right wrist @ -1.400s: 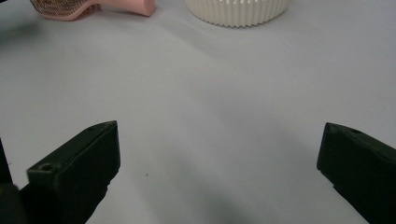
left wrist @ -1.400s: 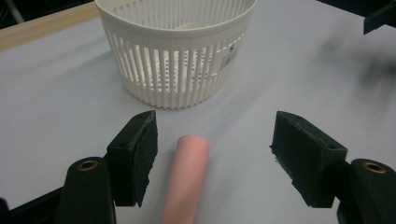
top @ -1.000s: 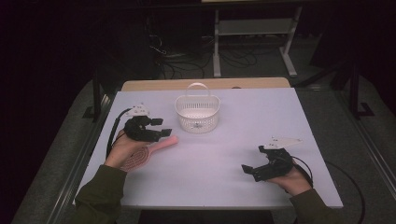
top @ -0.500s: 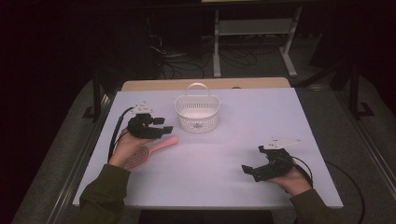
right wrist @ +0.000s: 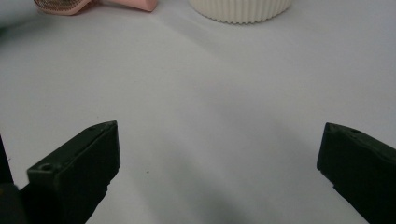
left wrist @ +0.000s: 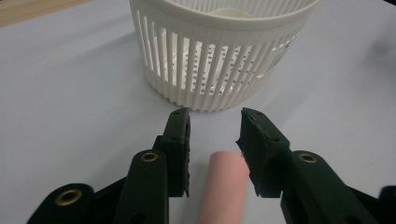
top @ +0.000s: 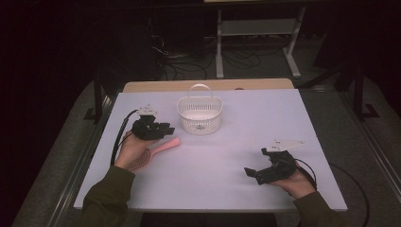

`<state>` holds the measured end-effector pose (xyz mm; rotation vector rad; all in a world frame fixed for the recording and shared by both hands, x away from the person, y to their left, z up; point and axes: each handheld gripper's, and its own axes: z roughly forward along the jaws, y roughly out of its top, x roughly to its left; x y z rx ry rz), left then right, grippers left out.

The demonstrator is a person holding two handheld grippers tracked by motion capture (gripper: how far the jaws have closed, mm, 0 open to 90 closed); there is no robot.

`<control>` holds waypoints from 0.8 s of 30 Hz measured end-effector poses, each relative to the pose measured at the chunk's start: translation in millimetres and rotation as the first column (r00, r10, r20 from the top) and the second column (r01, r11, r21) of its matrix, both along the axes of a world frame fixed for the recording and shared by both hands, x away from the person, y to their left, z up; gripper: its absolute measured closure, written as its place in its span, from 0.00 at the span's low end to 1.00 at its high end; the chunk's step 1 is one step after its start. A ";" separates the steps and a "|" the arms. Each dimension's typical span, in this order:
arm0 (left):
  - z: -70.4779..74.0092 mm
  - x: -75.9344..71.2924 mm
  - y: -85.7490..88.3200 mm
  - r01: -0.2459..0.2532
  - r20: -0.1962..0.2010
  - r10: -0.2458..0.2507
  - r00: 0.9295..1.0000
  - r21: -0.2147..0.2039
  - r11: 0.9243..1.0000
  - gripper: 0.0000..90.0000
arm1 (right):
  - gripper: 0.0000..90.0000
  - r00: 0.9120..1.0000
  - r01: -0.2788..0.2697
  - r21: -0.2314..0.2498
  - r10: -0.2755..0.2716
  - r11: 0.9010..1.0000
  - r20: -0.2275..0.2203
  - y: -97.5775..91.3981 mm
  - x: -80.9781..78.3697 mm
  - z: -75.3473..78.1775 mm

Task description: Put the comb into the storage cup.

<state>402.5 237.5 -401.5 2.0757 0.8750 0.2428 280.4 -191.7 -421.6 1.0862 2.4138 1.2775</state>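
A pink hairbrush point(top: 161, 147) lies on the white table point(top: 283, 113), its head under the person's left hand. Its round handle point(left wrist: 224, 186) points toward a white slatted basket point(left wrist: 219, 56). My left gripper point(left wrist: 215, 135) straddles the handle's end. Its jaws have just been closing with the handle between them, and a gap still shows on the left side. In the high view this gripper point(top: 168, 130) sits just left of the basket point(top: 200, 116). My right gripper point(top: 253, 174) rests low at the front right, open wide point(right wrist: 219, 154) over bare table.
The basket has a hoop handle and stands at the table's back middle. In the right gripper view the brush point(right wrist: 135, 4) and the basket's base point(right wrist: 240, 11) lie far ahead. A cable point(top: 118, 139) trails from the left gripper.
The left gripper has shifted slightly over the pink handle. The right hand and gripper have stayed put.
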 end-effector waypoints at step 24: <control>-10.5 3.8 -8.1 0.000 -0.044 0.003 0.999 0.061 0.998 1.00 | 0.00 1.000 -0.009 -0.004 0.009 1.000 -0.007 1.3 0.1 -1.0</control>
